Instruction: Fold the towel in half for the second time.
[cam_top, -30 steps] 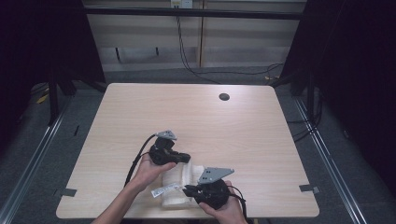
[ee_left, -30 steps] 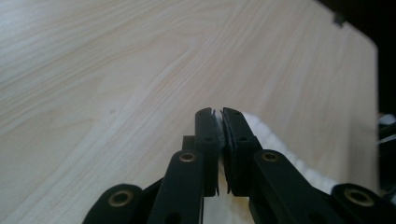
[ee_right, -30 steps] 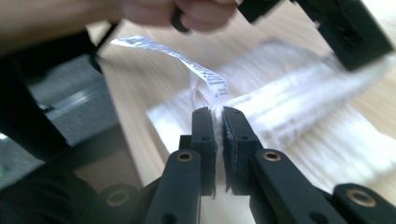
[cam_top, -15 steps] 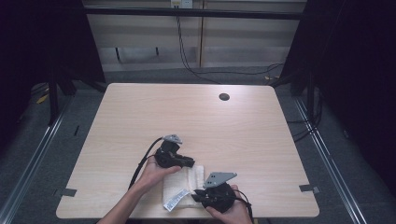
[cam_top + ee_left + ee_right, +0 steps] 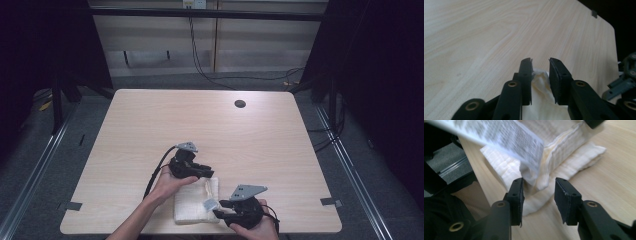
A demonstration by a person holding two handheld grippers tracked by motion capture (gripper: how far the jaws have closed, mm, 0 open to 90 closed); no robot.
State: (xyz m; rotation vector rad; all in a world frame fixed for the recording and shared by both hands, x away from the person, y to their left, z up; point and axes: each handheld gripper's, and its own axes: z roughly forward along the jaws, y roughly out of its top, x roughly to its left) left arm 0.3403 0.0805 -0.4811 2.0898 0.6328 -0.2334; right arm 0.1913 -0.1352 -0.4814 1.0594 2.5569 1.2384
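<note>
A folded white cloth point(image 5: 192, 206) lies flat on the wooden table point(image 5: 200, 125) near its front edge. It carries a printed label point(image 5: 209, 204) at its right side. My left gripper point(image 5: 206, 173) rests at the cloth's far edge. In the left gripper view a bunched corner of the cloth point(image 5: 539, 83) sits between the parted jaws of that gripper point(image 5: 540, 63), unpinched. My right gripper point(image 5: 218, 212) is at the cloth's near right corner. In the right gripper view it point(image 5: 539, 182) is open around a cloth fold point(image 5: 564, 142) and the label point(image 5: 499, 135).
A dark round grommet point(image 5: 240, 103) sits near the table's far edge. Tape marks the front corners point(image 5: 330, 202). Cables trail from both grippers towards the person. The other gripper point(image 5: 624, 80) shows at the right of the left gripper view.
The cloth, raised and stretched between the grippers before, now lies flat and folded. The right gripper has shifted right and towards the front edge; the left has stayed at the far edge.
</note>
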